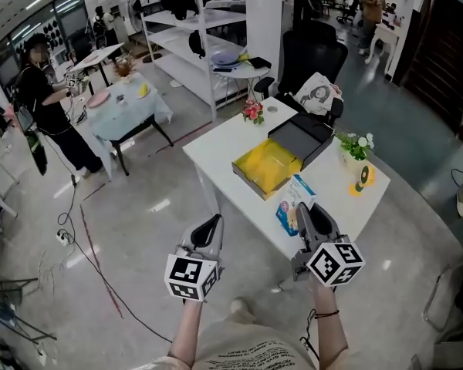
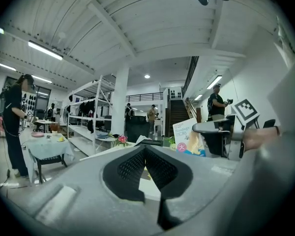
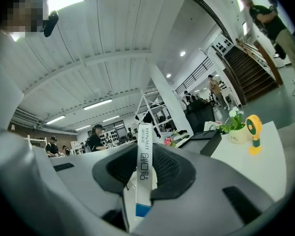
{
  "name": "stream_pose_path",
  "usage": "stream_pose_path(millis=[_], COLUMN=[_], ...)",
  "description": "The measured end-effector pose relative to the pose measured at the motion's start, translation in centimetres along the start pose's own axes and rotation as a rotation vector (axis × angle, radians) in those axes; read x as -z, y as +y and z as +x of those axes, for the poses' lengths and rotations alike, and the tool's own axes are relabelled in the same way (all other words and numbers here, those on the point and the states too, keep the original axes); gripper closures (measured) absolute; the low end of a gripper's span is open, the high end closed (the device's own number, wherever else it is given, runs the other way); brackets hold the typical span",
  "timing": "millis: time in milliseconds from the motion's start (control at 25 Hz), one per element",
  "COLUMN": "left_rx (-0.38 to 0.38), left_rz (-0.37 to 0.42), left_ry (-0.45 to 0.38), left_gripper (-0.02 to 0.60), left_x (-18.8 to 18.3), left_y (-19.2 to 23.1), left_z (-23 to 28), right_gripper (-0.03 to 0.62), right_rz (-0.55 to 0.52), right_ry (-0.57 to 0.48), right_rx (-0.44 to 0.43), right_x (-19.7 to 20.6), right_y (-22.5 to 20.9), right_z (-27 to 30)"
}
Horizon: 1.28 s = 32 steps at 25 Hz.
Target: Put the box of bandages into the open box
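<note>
The box of bandages [image 1: 294, 200], white and blue, hangs over the near edge of the white table [image 1: 224, 141]. My right gripper [image 1: 304, 216] is shut on it; in the right gripper view the box's narrow white edge [image 3: 144, 166] stands upright between the pads. The open box [image 1: 267, 167] with its yellow inside lies on the table just beyond, its black lid [image 1: 302, 139] behind it. My left gripper [image 1: 207, 231] hovers over the floor left of the table, shut and with nothing in it. In the left gripper view the bandage box [image 2: 187, 137] shows at the right.
On the table stand pink flowers [image 1: 253, 112], a pot of white flowers [image 1: 356, 146] and a small yellow fan [image 1: 363, 179]. A black chair [image 1: 312, 58] with a bag [image 1: 318, 92] is behind it. A person [image 1: 42, 91] stands far left. Cables [image 1: 92, 253] cross the floor.
</note>
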<state>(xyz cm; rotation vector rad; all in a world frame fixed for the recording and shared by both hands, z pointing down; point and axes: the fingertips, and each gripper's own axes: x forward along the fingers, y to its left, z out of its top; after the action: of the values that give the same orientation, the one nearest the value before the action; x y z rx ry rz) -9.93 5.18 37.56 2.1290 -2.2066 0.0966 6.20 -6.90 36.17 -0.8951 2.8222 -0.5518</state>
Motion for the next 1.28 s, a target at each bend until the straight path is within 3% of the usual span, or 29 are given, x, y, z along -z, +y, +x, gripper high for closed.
stream_pose_path(millis=[560, 760, 1120, 1280], left_rx=[0.090, 0.090, 0.102, 0.133], left_rz=[-0.053, -0.058, -0.065, -0.081], left_ry=[0.038, 0.046, 0.084, 0.130], left_gripper=[0.560, 0.560, 0.560, 0.560], left_x=[2.3, 2.9, 3.3, 4.1], left_y=[3.5, 5.4, 10.1, 11.5], left_z=[5.7, 8.5, 15.6, 18.7], right_gripper=[0.502, 0.502, 0.502, 0.502], right_rz=[0.018, 0.033, 0.144, 0.193], right_ry=[0.002, 0.008, 0.026, 0.034], right_rx=[0.051, 0.052, 0.094, 0.068], right_x=[0.9, 1.5, 2.4, 2.4], right_y=[-1.4, -2.7, -6.2, -7.3], right_z=[6.5, 9.6, 17.0, 20.1])
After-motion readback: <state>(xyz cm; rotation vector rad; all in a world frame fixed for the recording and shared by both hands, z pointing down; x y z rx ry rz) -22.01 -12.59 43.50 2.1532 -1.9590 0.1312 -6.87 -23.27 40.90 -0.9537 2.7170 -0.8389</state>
